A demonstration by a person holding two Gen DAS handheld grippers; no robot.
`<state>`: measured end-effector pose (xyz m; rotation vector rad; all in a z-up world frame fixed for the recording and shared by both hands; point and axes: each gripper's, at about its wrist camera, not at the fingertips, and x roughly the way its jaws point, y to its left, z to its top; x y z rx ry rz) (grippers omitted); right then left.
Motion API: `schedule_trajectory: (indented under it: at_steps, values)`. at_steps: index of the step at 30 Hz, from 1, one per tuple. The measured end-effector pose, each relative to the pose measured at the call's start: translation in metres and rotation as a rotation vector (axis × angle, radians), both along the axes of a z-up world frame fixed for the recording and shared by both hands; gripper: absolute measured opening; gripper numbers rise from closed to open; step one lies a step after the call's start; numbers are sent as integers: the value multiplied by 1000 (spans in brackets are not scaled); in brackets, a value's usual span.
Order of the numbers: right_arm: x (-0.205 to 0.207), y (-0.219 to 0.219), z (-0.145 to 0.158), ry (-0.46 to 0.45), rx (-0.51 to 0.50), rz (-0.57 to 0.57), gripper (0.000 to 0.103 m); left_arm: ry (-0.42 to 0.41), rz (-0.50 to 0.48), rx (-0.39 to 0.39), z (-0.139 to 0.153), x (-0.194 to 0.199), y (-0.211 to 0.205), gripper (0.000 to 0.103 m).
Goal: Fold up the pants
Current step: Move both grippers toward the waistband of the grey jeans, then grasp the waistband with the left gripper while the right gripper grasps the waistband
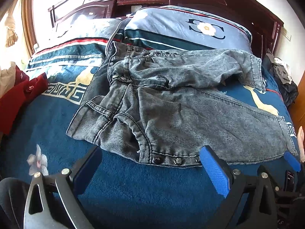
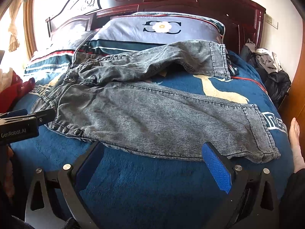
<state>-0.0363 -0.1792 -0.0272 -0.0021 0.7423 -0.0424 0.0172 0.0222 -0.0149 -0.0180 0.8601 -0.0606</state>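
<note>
Two claws open; pants [image 2: 152, 110] flat on bed [image 2: 143, 181].

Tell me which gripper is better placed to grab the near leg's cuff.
Right. The right gripper hangs open near the lower part of the near leg, whose cuff lies close to its right. The left gripper is open by the waistband, the far end of the pants.

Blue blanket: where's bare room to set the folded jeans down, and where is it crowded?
Free: the strip of blue blanket bordered by the near edge of the jeans and the two open tools, left tool and right tool. Smaller patch between the two legs. Crowded: pillows at the headboard, red garment on the left, dark clothes pile on the right.
</note>
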Motion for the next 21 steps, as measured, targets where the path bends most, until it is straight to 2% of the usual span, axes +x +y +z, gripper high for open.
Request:
schedule_trajectory:
  at_steps: [11,16,21]
  values:
    - [5,-2,-5,44,18,-7,103,24,33,-31,-2,20,11,103]
    - [8,-4,3,46,33,-2,103,21,19,-13,1,36,8,103]
    - [12,-7,16,30,32,7,103,15,5,40,4,54,3,103]
